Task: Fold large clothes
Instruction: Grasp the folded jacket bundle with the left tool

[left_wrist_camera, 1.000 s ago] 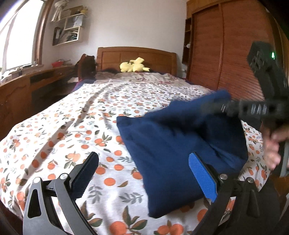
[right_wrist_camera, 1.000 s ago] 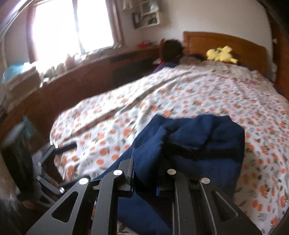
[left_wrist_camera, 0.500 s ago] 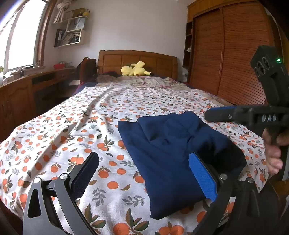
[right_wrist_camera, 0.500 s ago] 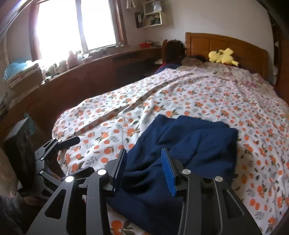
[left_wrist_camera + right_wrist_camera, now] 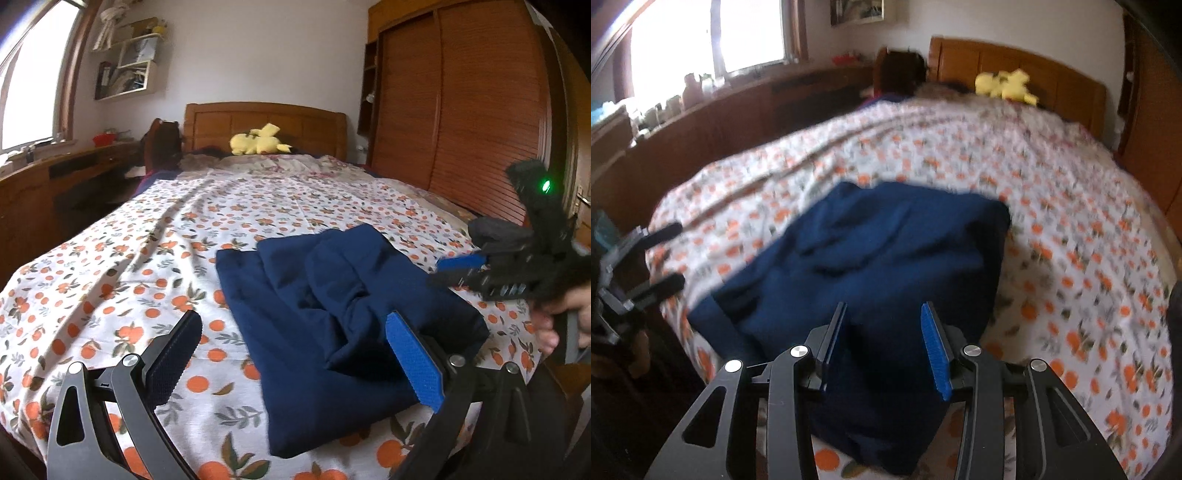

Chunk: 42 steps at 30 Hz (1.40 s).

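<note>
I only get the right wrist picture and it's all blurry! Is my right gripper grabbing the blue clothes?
Observer: No. In the left wrist view the right gripper is open at the right edge of the blue clothes, with nothing between its fingers.
Operator: Is it switched on?
Observer: I can't say, but a green light glows on its body.
Operator: What's behind it?
Observer: A tall wooden wardrobe with slatted doors.
</note>
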Tool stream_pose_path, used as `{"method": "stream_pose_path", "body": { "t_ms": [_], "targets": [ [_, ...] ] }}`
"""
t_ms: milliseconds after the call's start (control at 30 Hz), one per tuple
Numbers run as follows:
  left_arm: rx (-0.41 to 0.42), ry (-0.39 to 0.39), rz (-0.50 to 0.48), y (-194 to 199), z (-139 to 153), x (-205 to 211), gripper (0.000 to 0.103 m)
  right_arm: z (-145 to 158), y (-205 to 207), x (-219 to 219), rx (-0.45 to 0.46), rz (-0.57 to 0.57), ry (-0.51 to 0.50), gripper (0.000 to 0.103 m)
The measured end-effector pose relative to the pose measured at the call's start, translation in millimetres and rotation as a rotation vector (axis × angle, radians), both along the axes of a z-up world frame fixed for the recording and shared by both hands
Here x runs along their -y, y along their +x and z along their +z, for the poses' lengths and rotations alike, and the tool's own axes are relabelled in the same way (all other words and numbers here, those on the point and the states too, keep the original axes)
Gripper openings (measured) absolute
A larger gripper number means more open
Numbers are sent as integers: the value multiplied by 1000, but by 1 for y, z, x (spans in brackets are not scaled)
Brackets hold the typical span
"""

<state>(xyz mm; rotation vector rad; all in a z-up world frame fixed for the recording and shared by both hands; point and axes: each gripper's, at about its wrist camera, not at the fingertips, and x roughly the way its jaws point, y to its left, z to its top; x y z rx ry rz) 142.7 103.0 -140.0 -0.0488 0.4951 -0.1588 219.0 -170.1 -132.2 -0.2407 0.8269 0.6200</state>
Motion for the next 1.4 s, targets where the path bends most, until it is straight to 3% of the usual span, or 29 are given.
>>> {"method": "stream_pose_path", "body": {
  "t_ms": [167,367,400,500,667,767,867,1100,1300,1400],
  "targets": [
    [-48,-3,-68,11,-12,18,98,-19,-4,1,-32,5,6,38],
    [-130,15,-149,24,-31,37,56,-13,-6,10,-31,9,33,38],
    [-137,17,-162,25,-33,40,42,-12,-7,11,-25,10,33,39],
    [-144,33,-197,24,-35,46,14,-9,-10,15,-5,11,24,39],
    [-64,38,-161,6,-6,37,8,-6,-15,19,-4,35,39,39],
    [-45,4,-151,-5,12,23,8,-2,-19,18,-22,67,85,39],
    [-34,17,-105,-20,19,8,8,1,-25,9,-26,109,100,39],
    [-171,-27,-16,-24,-23,-26,9,-23,-31,-10,-56,156,32,40],
    [-185,-6,7,-22,-33,-28,9,-14,-28,-6,-25,169,21,41],
    [-191,4,7,-22,-37,-26,10,-4,-7,1,10,134,28,55]
  ]
}}
